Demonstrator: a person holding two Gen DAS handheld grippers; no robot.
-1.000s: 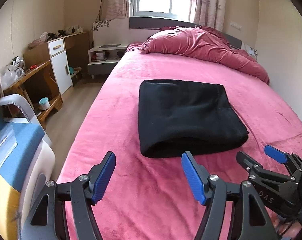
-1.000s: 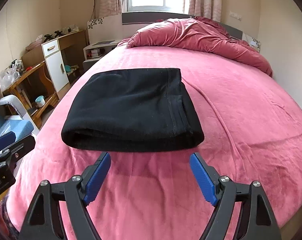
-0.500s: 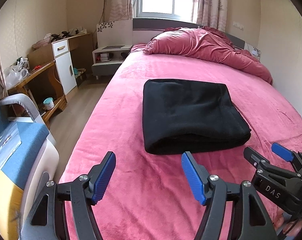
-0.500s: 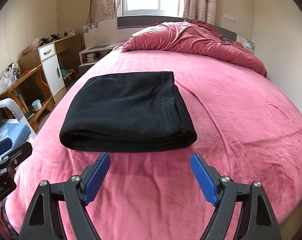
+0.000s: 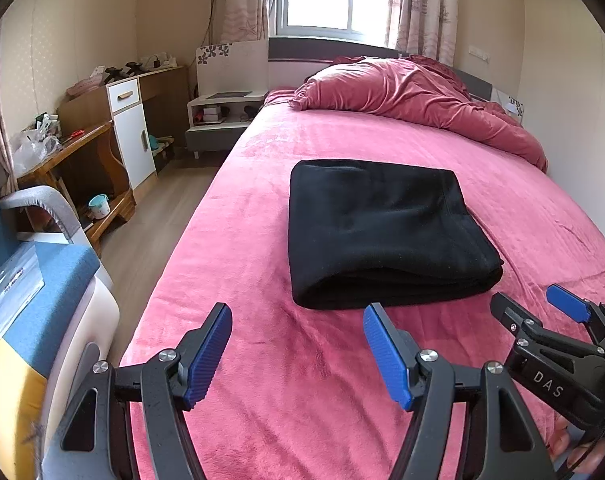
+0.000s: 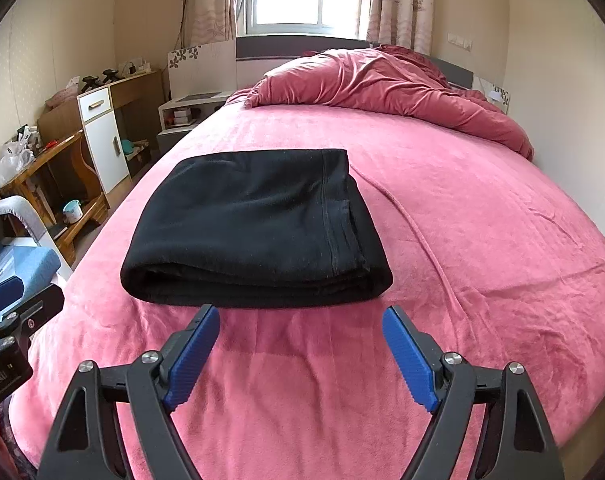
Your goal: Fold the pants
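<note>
Already folded: pants [image 6: 254, 228] lie just beyond right gripper [image 6: 300, 354], nearer than left gripper [image 5: 298, 354]; both gape empty.

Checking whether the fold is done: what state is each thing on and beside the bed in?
black pants: folded flat, lying on the bed, untouched
left gripper: open, empty
right gripper: open, empty
duvet: bunched at the head
white cabinet door: closed
pink bedspread: spread, slightly creased
</note>
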